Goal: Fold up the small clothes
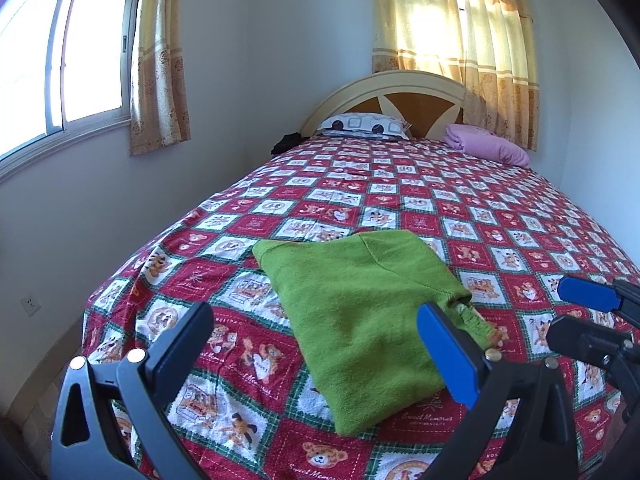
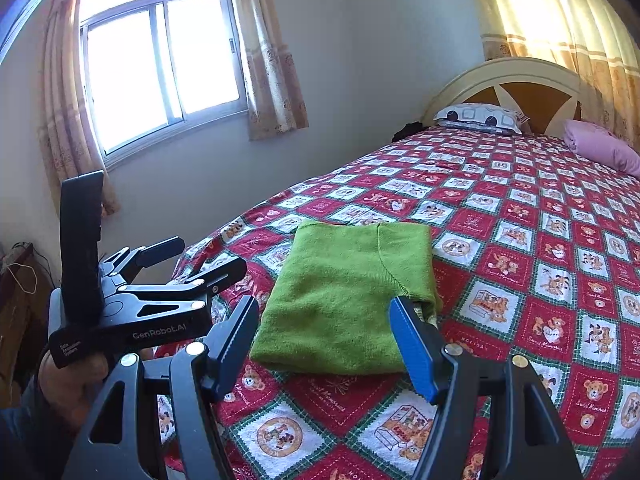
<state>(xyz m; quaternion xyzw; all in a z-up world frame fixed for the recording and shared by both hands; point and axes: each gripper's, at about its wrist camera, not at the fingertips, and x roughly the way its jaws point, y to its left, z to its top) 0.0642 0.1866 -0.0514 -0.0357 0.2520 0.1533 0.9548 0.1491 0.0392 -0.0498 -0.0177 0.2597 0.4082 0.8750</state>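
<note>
A green knit garment [image 1: 360, 320] lies folded into a rectangle on the red checked bedspread [image 1: 480, 208], near the bed's foot. In the left wrist view my left gripper [image 1: 316, 310] hovers just short of it, open, with nothing between its pads. My right gripper [image 1: 576, 312] shows at the right edge, apart from the cloth. In the right wrist view the garment [image 2: 348, 292] sits ahead of my right gripper [image 2: 324, 306], which stands open and empty. My left gripper [image 2: 211, 253] is off to the left, held by a hand [image 2: 68, 384], its jaws apart.
A patterned pillow [image 1: 364, 126] and a folded pink blanket [image 1: 486, 144] lie by the headboard [image 1: 404, 92]. The bed's left edge [image 1: 120, 288] drops toward the wall, under a window [image 1: 80, 52]. Curtains [image 1: 460, 32] hang behind the headboard.
</note>
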